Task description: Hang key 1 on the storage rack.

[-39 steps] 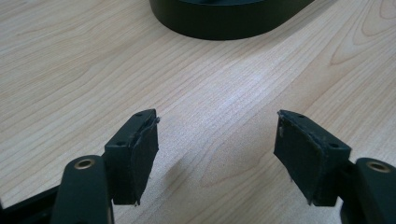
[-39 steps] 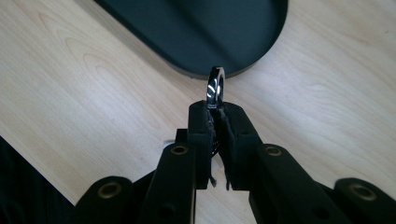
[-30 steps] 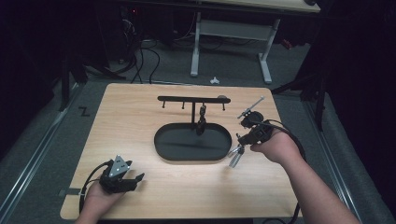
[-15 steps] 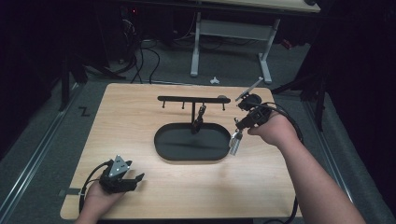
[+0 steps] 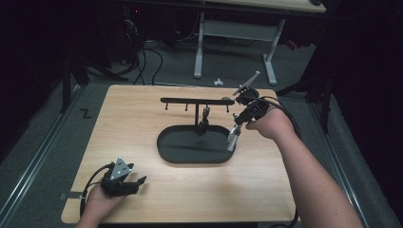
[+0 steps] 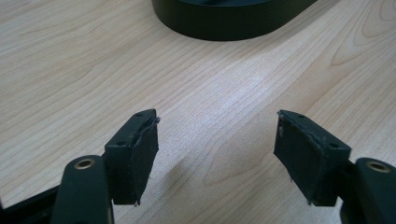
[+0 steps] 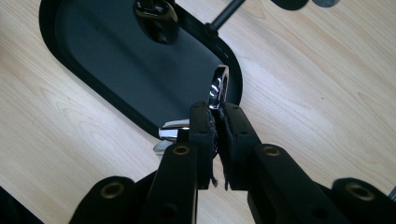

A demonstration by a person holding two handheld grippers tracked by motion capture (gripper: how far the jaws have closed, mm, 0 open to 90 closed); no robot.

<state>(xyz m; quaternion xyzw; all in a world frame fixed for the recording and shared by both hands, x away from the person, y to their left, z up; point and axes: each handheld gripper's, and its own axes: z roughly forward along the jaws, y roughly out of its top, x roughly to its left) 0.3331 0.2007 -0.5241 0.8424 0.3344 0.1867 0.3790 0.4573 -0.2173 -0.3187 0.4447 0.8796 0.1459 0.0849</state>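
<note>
Holding the shiny keyring [image 7: 218,88] pinched tight in your right gripper [image 5: 239,124], you have the hook rack [image 5: 197,100] just beside it, your left gripper [image 6: 215,140] spread wide.

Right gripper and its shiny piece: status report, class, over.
Right gripper shut on chrome piece, above the tray's right end. Left gripper open over bare table. One item hangs on rack. Nothing in the way.

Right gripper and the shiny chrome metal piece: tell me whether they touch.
Touching. The right gripper view shows the right gripper with both black pads pressed on the shiny chrome metal piece, above the black oval tray.
</note>
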